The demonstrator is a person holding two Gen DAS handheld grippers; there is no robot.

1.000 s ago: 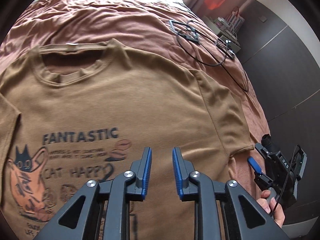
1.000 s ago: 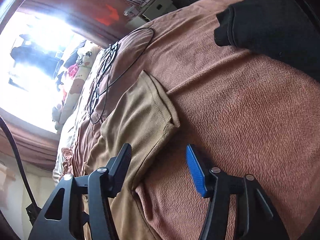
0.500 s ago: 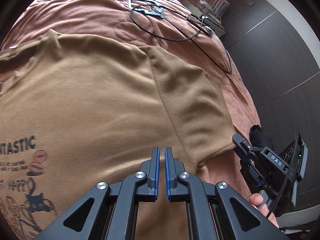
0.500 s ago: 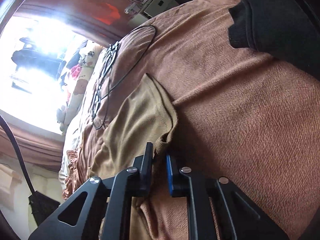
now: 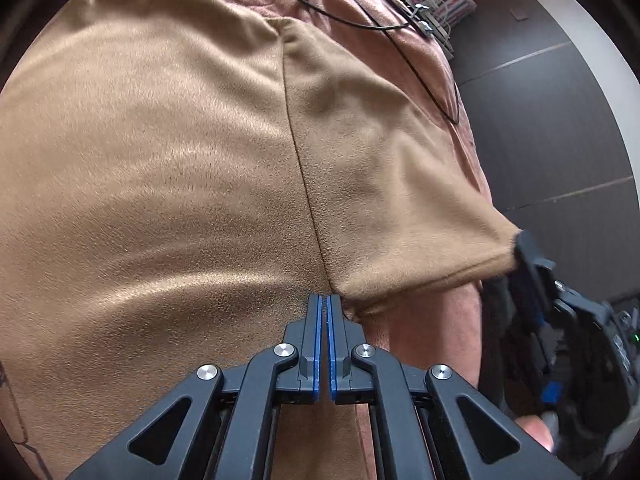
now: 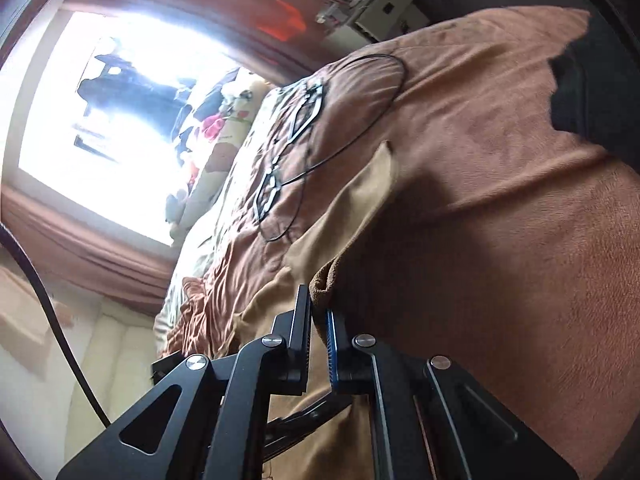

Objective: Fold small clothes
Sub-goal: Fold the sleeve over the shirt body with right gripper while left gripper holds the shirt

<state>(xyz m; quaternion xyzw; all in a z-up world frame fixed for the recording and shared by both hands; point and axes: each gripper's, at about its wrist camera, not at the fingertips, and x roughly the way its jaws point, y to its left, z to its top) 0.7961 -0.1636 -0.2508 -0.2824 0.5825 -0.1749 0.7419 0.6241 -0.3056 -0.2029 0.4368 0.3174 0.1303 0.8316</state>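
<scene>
- A bedroom in a home.
- A wide bed (image 6: 500, 208) with a reddish-brown blanket fills most of both views.
- Curtains (image 6: 92, 248) frame a bright window (image 6: 100, 120).
- Stuffed toys (image 6: 224, 120) are heaped at the far end of the bed.
- Black cables (image 5: 400, 24) lie on the blanket.

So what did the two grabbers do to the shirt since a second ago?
Both grippers closed. The left gripper slid across the shirt from the print to the armpit and pinched there. The right gripper clamped the sleeve hem and lifted it off the blanket. The cable on the blanket and the black cloth stayed put.
</scene>
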